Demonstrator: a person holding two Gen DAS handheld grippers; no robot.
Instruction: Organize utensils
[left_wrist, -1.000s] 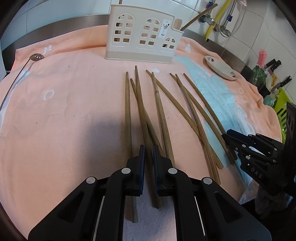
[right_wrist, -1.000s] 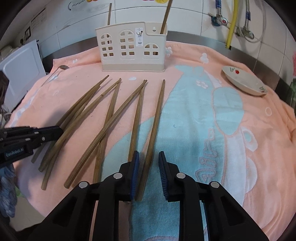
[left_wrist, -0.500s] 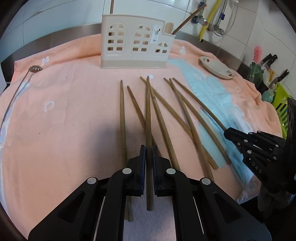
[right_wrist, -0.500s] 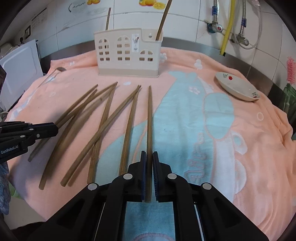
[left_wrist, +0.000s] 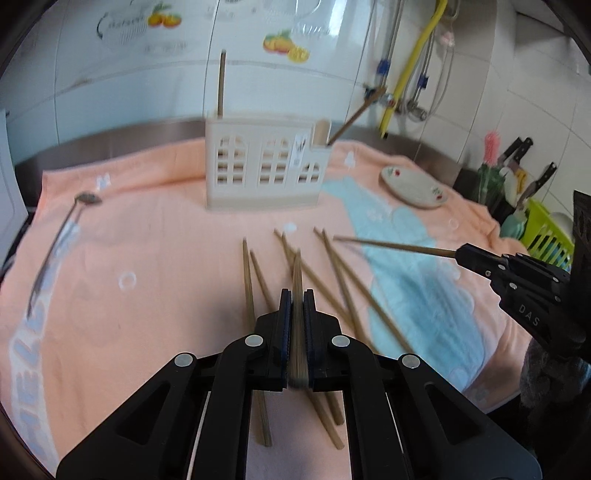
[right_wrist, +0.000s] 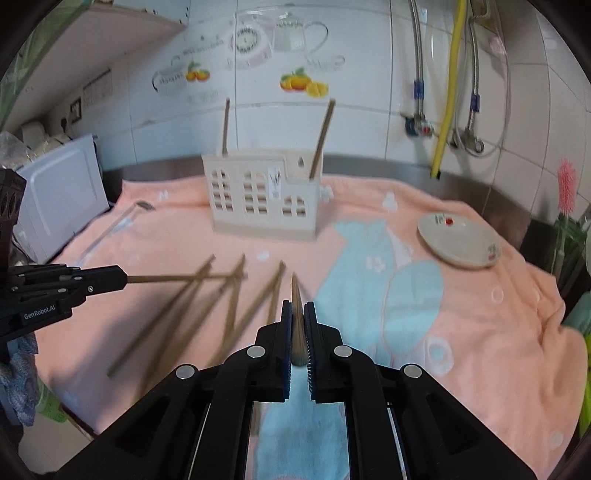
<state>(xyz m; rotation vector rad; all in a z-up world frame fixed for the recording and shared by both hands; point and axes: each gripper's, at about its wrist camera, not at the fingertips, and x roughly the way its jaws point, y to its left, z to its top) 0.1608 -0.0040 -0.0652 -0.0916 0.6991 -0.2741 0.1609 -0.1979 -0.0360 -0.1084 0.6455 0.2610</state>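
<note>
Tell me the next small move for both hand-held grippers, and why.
Probably carry both forward to the cream holder. The left hand-held gripper and right hand-held gripper each clamp one chopstick, clear of the towel; two chopsticks already stand inside.

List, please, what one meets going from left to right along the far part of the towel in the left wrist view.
Metal spoon → cream utensil holder → small plate.

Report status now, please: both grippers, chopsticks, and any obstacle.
Left gripper shut on a chopstick. Right gripper shut on another chopstick. Six loose chopsticks on towel. Holder ahead, path clear.
</note>
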